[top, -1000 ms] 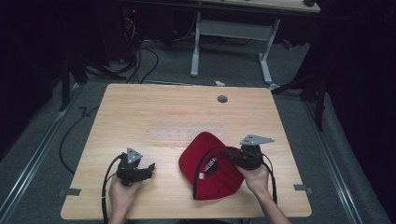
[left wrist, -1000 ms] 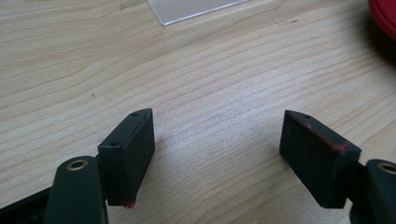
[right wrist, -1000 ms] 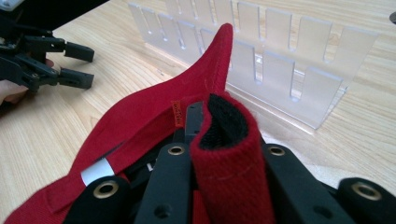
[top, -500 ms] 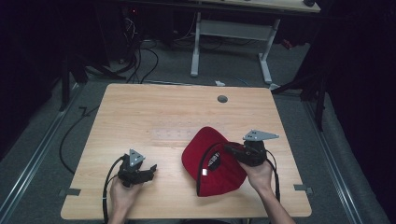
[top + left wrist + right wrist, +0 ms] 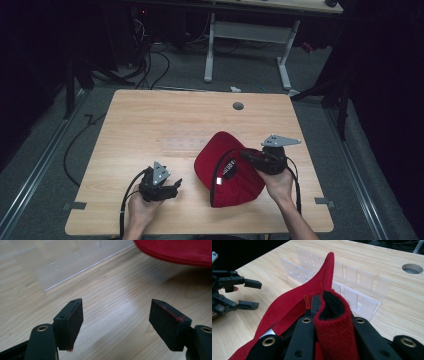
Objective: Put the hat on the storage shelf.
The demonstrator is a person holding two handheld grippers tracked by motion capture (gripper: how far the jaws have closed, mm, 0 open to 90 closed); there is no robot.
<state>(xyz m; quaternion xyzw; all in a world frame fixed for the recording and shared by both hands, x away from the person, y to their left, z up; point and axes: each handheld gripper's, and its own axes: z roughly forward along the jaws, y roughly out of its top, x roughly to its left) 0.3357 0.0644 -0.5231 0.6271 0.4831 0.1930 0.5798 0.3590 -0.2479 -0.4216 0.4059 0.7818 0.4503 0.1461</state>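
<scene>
Half the red cap (image 5: pixel 180 251) cut off.

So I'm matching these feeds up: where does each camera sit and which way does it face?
High view: above the person's side, looking forward and down on the table; both forearms, left gripper, right gripper.
Left gripper view: rides that gripper, facing the tabletop past its open jaws.
Right gripper view: looks along jaws shut on the strap of the red cap.
Shared: the cap and clear plastic rack show in both gripper views.
</scene>
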